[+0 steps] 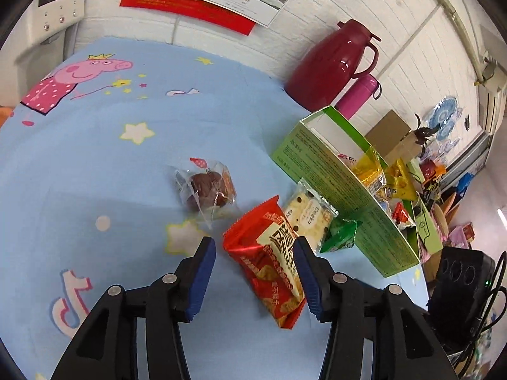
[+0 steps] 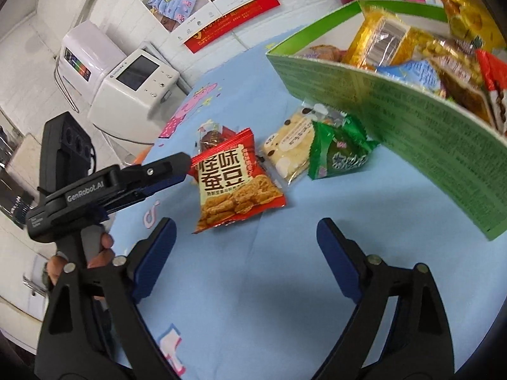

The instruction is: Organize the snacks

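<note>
A red snack packet (image 1: 269,262) (image 2: 234,180) lies on the blue cartoon tablecloth (image 1: 95,164). My left gripper (image 1: 253,247) (image 2: 182,167) is open around it, and the packet leans against the right-hand finger (image 1: 309,281). Beyond it lie a brown cake in a clear wrapper (image 1: 206,186) (image 2: 210,136), a white chip-dotted biscuit packet (image 1: 309,218) (image 2: 291,148) and a green packet (image 1: 340,234) (image 2: 339,155). A green cardboard box (image 1: 332,196) (image 2: 427,133) holds several snacks. My right gripper (image 2: 247,247) hovers open over bare cloth, nearer than the red packet.
A dark red thermos jug (image 1: 332,66) and a pink bottle (image 1: 359,95) stand behind the box by the wall. A white machine with a screen (image 2: 126,85) sits past the table's far left edge. A hand (image 2: 98,253) grips the left tool's handle.
</note>
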Tool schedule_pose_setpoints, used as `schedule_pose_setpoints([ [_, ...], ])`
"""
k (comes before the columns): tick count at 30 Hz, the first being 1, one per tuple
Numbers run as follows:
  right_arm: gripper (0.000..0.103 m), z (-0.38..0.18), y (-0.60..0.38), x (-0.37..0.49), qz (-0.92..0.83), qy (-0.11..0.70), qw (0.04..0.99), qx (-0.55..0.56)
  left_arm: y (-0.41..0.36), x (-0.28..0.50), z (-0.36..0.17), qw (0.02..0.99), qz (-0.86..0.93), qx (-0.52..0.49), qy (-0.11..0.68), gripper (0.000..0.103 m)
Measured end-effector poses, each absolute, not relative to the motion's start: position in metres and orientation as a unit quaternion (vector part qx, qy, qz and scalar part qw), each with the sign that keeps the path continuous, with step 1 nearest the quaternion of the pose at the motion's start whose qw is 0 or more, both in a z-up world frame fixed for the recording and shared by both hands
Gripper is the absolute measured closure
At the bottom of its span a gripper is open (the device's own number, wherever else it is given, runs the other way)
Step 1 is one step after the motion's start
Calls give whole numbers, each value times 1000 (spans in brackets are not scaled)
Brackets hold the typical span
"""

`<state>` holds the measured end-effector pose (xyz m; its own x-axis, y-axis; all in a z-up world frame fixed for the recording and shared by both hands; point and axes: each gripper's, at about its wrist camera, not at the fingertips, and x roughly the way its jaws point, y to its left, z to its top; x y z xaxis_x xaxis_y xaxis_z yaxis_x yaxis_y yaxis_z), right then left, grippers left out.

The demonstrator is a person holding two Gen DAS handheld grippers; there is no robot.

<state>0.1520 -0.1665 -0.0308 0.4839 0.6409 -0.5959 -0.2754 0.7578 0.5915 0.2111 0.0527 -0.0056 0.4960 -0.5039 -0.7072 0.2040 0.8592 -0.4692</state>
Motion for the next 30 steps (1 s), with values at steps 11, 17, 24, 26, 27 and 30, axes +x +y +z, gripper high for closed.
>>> schedule_pose_setpoints([
  [11, 51, -46, -157, 181, 269, 454, 806, 269, 40, 223, -30, 814, -260, -146, 498, 59],
  [17, 56, -49, -157, 182, 271, 452, 805, 273, 42, 218, -27, 814, -259, -146, 500, 57],
  [24, 73, -51, -147, 186, 276, 453, 807, 258, 39, 216, -31, 816, -253, -156, 496, 63],
  [26, 79, -49, -152, 182, 277, 448, 807, 267, 38, 209, -27, 814, -258, -162, 495, 64],
  [27, 81, -45, -154, 180, 278, 441, 811, 266, 37, 205, -23, 814, -263, -163, 492, 64],
  [30, 83, -25, -162, 171, 274, 409, 832, 257, 27, 197, -3, 821, -273, -153, 477, 64],
])
